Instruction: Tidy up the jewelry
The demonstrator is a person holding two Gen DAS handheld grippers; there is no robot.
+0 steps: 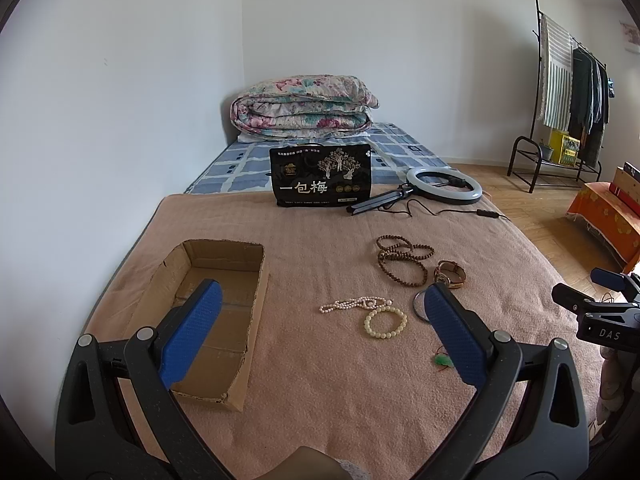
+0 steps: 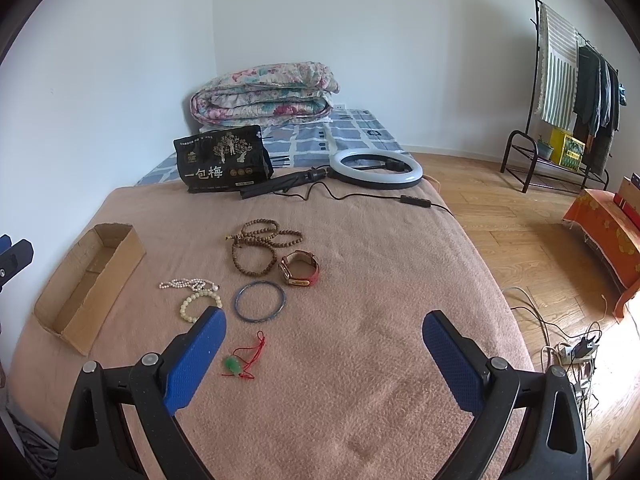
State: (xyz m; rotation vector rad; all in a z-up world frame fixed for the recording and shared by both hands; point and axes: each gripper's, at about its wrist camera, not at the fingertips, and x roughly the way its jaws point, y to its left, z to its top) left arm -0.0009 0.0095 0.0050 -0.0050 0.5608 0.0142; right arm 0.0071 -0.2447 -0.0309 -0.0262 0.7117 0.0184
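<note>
Jewelry lies on a pink blanket (image 2: pixel 360 340): brown wooden bead strings (image 2: pixel 258 246), a red-strap watch (image 2: pixel 300 270), a blue bangle (image 2: pixel 260 302), a white pearl necklace (image 2: pixel 186 283), a cream bead bracelet (image 2: pixel 200 305) and a green pendant on red cord (image 2: pixel 234 364). An open, empty cardboard box (image 1: pixel 208 320) sits at the left; it also shows in the right wrist view (image 2: pixel 86 286). My left gripper (image 1: pixel 322 300) is open above the blanket, between box and jewelry. My right gripper (image 2: pixel 322 322) is open, empty, right of the pendant.
A black snack bag (image 2: pixel 222 166), a ring light (image 2: pixel 376 168) with cable and a folded floral quilt (image 2: pixel 264 94) lie at the far end of the bed. A clothes rack (image 2: pixel 568 88) and cables on the wooden floor (image 2: pixel 560 344) are to the right.
</note>
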